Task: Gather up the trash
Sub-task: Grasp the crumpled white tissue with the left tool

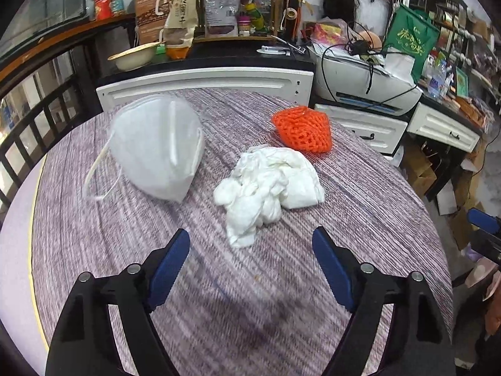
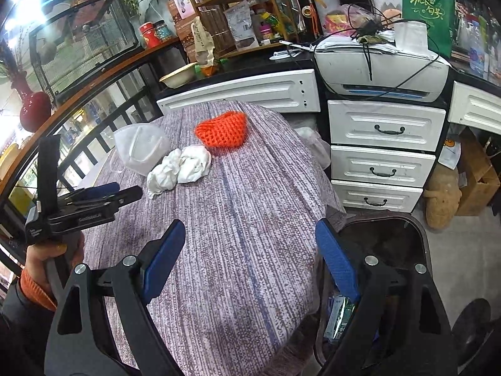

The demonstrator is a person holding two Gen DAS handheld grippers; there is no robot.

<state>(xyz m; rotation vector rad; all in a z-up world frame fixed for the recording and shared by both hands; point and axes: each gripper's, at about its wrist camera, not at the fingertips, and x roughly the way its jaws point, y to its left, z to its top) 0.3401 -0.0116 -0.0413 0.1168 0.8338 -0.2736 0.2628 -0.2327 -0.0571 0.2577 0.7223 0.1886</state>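
On the far left of my purple-and-white woven-cloth counter (image 1: 281, 282) lies one white folded face mask (image 1: 156, 147), its ear loops trailing towards the edge. Just right of it, nearly touching, sits one crumpled white tissue wad (image 1: 269, 185), and beyond that, towards the back, one orange foam fruit net (image 1: 302, 131). That makes three pieces of trash, one of each, all still on the cloth. My left gripper (image 1: 250, 260) hovers just short of the tissue with its jaws apart and nothing between them. I judge the tissue is my target, so I want to come down straddling its nearest lobe, keep the left jaw clear of the mask, and close on the bulk rather than a loose corner. Further right, my right gripper (image 2: 250, 250) hangs over the counter's near edge, jaws wide and empty. At the far right stands one dark bin (image 2: 391, 244), open beside the counter, already holding some packaging.
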